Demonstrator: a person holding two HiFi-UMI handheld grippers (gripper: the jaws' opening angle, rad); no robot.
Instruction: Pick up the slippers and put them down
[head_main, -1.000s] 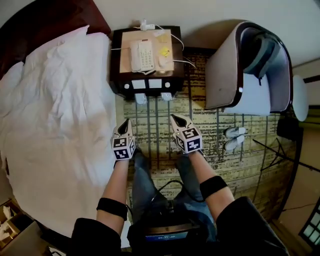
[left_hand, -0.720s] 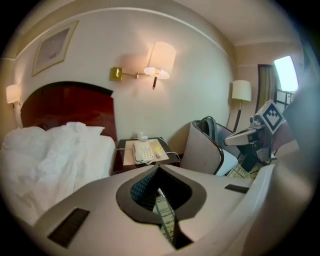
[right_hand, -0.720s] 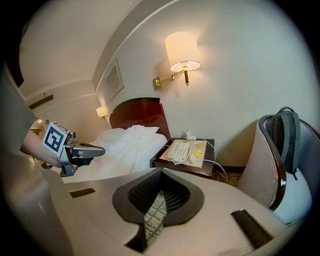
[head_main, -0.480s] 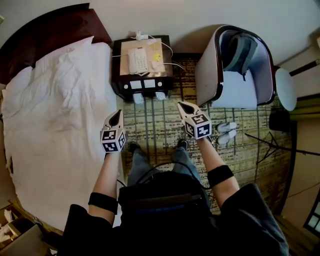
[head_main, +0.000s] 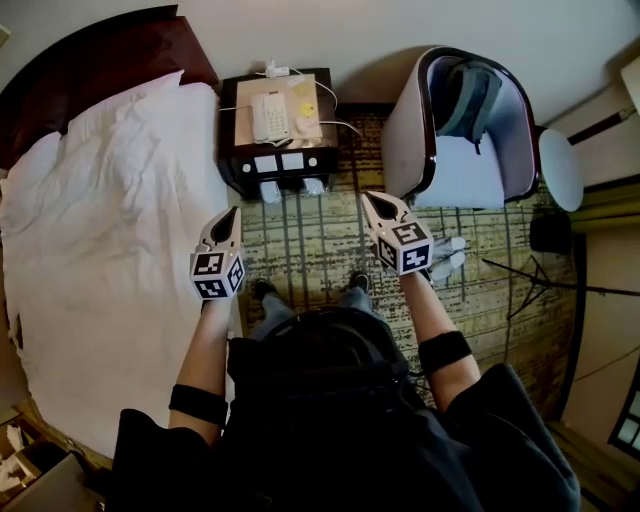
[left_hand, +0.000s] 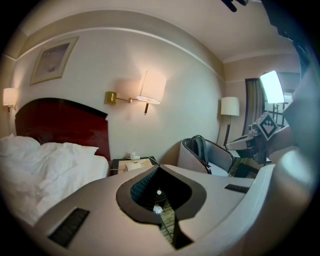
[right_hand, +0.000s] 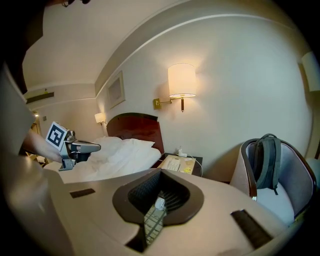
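Pre-grasp step, apparently: left gripper (head_main: 231, 213) and right gripper (head_main: 371, 198) were both shut, empty; next move would need opening and lowering onto white slippers (head_main: 448, 264) beside armchair (head_main: 400, 140).

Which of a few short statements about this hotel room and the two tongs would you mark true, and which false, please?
1. A backpack sits in the armchair. True.
2. The left tongs hold a slipper. False: they are shut with nothing between them.
3. A telephone stands on the nightstand. True.
4. The right tongs are wide open. False: they are shut and empty.
5. The white slippers lie on the bed. False: they lie on the carpet at the foot of the nightstand.
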